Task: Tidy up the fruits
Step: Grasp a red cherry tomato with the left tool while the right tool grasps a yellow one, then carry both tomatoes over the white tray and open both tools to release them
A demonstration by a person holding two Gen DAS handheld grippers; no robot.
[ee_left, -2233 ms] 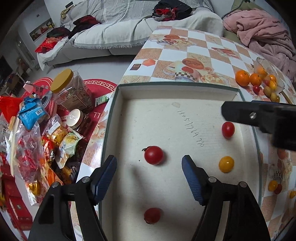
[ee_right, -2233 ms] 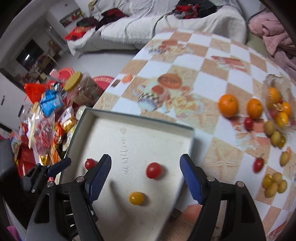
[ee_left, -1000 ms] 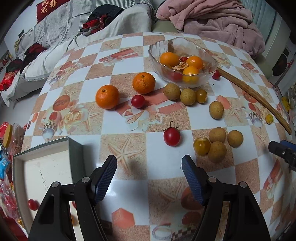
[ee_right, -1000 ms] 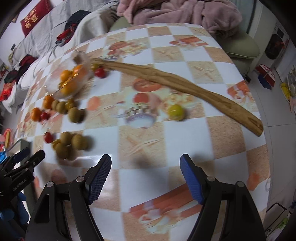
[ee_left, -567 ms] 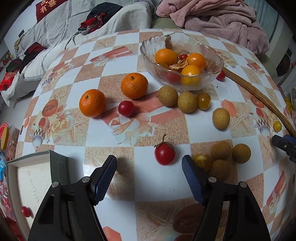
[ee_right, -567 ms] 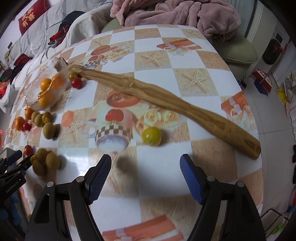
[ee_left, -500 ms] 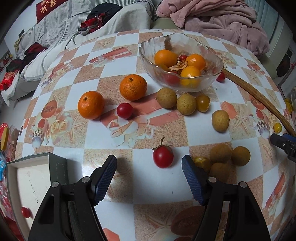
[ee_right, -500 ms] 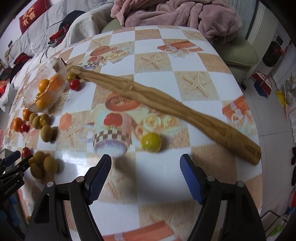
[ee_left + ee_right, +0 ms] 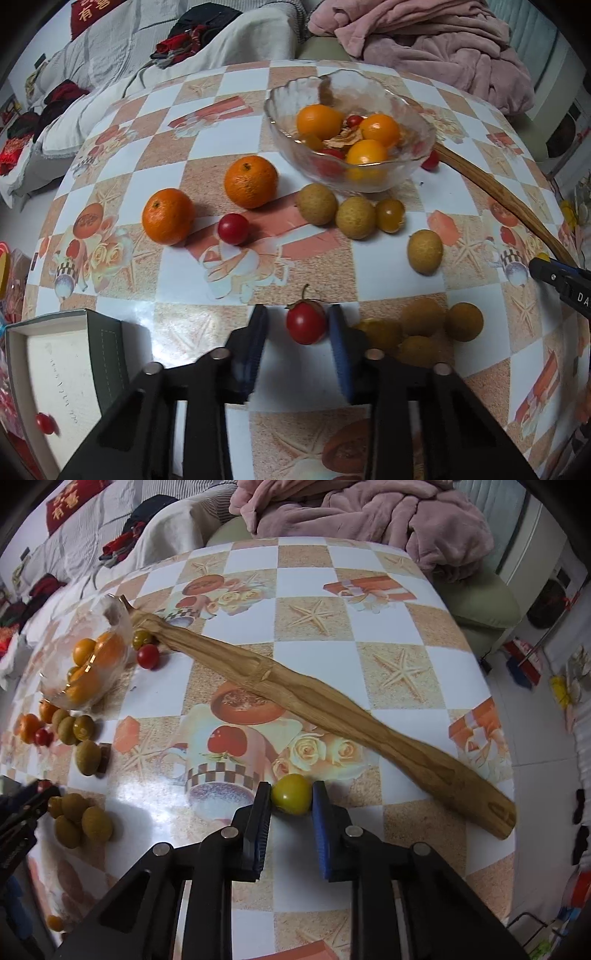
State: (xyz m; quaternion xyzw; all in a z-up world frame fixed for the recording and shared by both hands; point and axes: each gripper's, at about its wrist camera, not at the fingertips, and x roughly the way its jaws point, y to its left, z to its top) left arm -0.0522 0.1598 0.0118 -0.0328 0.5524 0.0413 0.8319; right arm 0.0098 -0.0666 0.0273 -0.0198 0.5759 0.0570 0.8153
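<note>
A smooth, round red cherry tomato [image 9: 306, 322] with a green stem is flanked by the ribbed blue pads of the left gripper [image 9: 298, 345], whose jaws are closing, near the scalloped glass bowl [image 9: 421, 146]. A glossy yellow tomato [image 9: 291, 794] is clamped by the right gripper [image 9: 291, 829], beside the long wooden stick [image 9: 332, 710].

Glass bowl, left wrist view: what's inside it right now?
Inside the glass bowl are three orange fruits, a small red tomato and a dried peel scrap. More red shows through the front wall, but anything beneath the pile is covered.
</note>
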